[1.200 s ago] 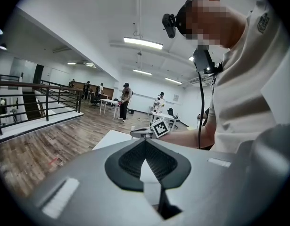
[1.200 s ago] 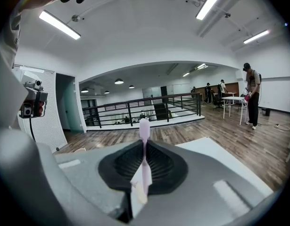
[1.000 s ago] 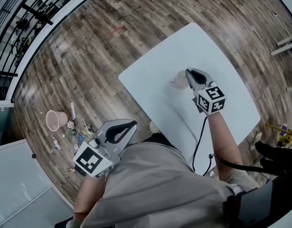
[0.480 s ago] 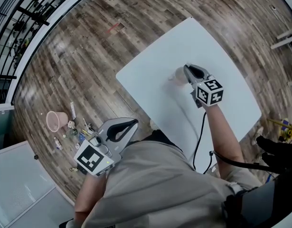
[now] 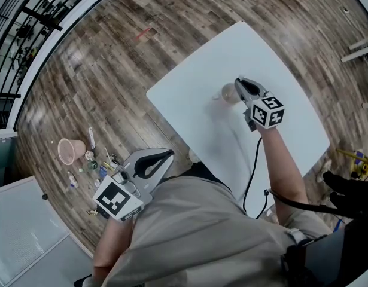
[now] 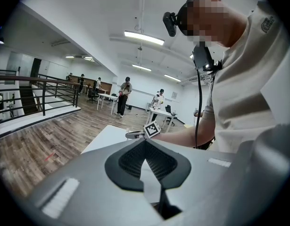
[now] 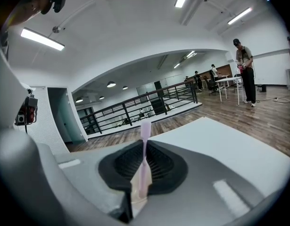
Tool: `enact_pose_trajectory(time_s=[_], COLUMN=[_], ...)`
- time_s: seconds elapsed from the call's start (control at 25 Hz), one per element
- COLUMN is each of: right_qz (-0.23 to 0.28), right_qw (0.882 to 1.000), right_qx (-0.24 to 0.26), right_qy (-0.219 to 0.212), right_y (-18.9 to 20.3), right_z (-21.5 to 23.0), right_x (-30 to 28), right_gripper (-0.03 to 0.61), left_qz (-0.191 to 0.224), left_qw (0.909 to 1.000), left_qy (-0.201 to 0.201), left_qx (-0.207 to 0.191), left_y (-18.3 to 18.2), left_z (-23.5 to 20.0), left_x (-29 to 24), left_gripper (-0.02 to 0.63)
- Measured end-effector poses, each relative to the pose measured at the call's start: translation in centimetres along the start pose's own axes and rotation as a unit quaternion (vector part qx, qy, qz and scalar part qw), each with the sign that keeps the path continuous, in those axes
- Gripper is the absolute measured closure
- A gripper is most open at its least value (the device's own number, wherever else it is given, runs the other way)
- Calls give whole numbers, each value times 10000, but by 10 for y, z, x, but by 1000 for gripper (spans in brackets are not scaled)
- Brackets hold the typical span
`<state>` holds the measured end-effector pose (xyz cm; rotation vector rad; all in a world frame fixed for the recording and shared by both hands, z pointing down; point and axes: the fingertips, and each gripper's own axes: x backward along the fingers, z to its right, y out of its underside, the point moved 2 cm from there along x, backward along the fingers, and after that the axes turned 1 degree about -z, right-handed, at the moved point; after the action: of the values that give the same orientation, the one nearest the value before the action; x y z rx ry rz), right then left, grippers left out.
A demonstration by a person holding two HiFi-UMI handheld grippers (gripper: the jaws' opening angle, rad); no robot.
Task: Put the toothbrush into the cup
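The left claw [image 5: 169, 155] is clenched on nothing, its tips together, and hangs by the person's torso, well away from the white square table [image 5: 255, 49]. It has no part in this step and is best kept there. Just beside the right claw's tips, on their left in the head view, a small pale translucent cup [image 5: 227, 94] stands on the table. The right claw [image 7: 144, 144] is grasping a slim pale-pink plastic toothbrush [image 7: 145, 126], one end poking out past its jaw tips. The cup does not show in the right gripper view, so aiming probably has to rely on the head view. A good move would centre the protruding end over the cup's mouth, tilt the claw downward and lower the end inside the rim before unclenching. The cup looks light, so a knock on its rim could topple it
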<state>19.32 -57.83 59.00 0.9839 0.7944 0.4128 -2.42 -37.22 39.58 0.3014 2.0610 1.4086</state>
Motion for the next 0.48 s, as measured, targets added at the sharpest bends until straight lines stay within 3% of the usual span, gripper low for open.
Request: enact_pose_trajectory(time_s=[0.48], right_qz=[403], right_qw=[9968], right_qx=[-666], right_qy=[-203], right_y=[0], right_z=[19], right_x=[-3], right_gripper=[557], left_qz=[14], left_qw=[10000], left_qy=[5], left_qx=[1], left_y=[0], left_z=[-4], left_x=[3], left_gripper=[609])
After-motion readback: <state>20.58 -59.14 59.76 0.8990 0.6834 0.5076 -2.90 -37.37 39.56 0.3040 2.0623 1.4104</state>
